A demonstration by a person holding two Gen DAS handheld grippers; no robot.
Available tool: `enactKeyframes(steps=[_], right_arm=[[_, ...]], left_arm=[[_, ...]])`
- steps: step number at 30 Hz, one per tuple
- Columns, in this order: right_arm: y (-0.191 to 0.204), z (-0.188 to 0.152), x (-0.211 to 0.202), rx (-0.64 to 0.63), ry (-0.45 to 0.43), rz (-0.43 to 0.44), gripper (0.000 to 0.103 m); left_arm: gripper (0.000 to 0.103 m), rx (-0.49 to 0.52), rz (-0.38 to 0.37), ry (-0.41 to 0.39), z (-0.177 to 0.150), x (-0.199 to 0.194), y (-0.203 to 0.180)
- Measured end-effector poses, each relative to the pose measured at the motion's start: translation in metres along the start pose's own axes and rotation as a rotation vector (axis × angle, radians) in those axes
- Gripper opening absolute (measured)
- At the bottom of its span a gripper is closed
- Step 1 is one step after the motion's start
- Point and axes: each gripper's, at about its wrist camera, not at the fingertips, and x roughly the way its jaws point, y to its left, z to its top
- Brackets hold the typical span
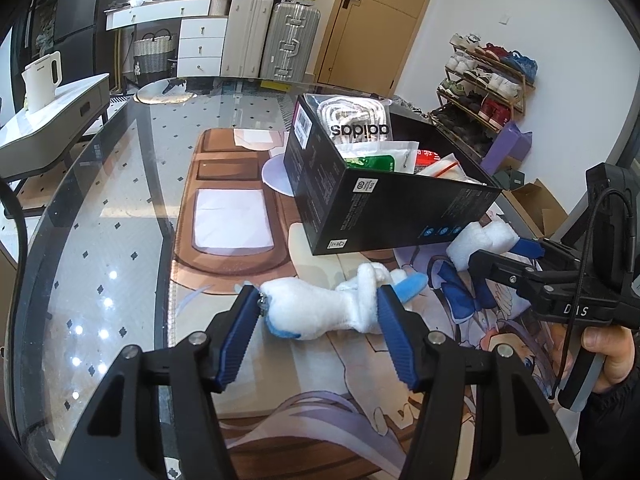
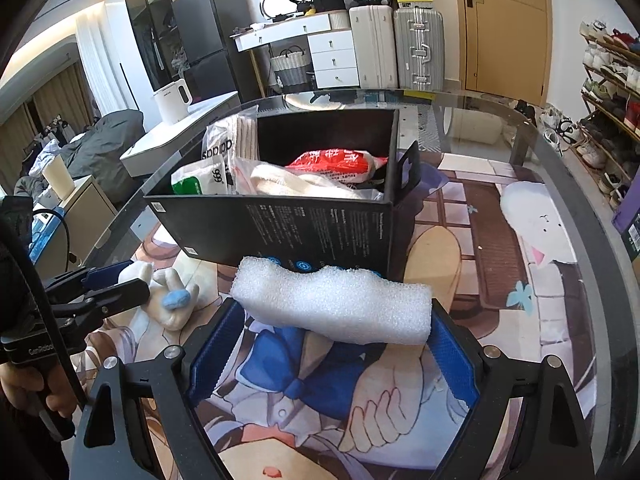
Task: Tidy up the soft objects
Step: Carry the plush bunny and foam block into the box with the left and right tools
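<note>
At lower centre, a white plush toy (image 1: 320, 312) is clamped by the left gripper (image 1: 318, 312); a white foam block (image 2: 334, 304) is pinched by the right gripper (image 2: 332, 320) before the black box (image 2: 280, 228).

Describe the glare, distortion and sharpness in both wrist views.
Left wrist view: strong fisheye bending and black corners; ceiling lights glint as white spots on the glass table; the plush toy is sharp.
Right wrist view: same curved edges; daylight sheen on the table rim; the foam block is crisp, no motion blur.
</note>
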Motion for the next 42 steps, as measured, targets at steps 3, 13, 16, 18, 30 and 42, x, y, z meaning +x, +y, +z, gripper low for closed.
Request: enactKeyframes(steps=[3, 13, 16, 18, 30, 42], right_arm=[[0.002, 0.0, -0.005, -0.002, -0.007, 0.0, 0.09], [0.003, 0.0, -0.022, -0.02, -0.039, 0.007, 0.09], [0.005, 0.001, -0.03, -0.027, -0.057, 0.009, 0.09], [0.006, 0.003, -0.035, -0.031, -0.07, 0.01, 0.09], [0.007, 0.018, -0.056, -0.05, -0.147, 0.006, 0.09], [0.004, 0.043, -0.056, -0.067, -0.18, -0.006, 0.09]], left_arm=[[0.059, 0.001, -0.002, -0.002, 0.0, -0.001, -0.001], [0.059, -0.01, -0.019, -0.025, 0.001, -0.011, -0.003], [0.059, -0.012, -0.026, -0.043, 0.003, -0.017, -0.003], [0.059, -0.01, -0.027, -0.054, 0.006, -0.021, -0.004], [0.059, 0.014, -0.046, -0.124, 0.027, -0.034, -0.018], [0.059, 0.028, -0.058, -0.18, 0.057, -0.034, -0.03]])
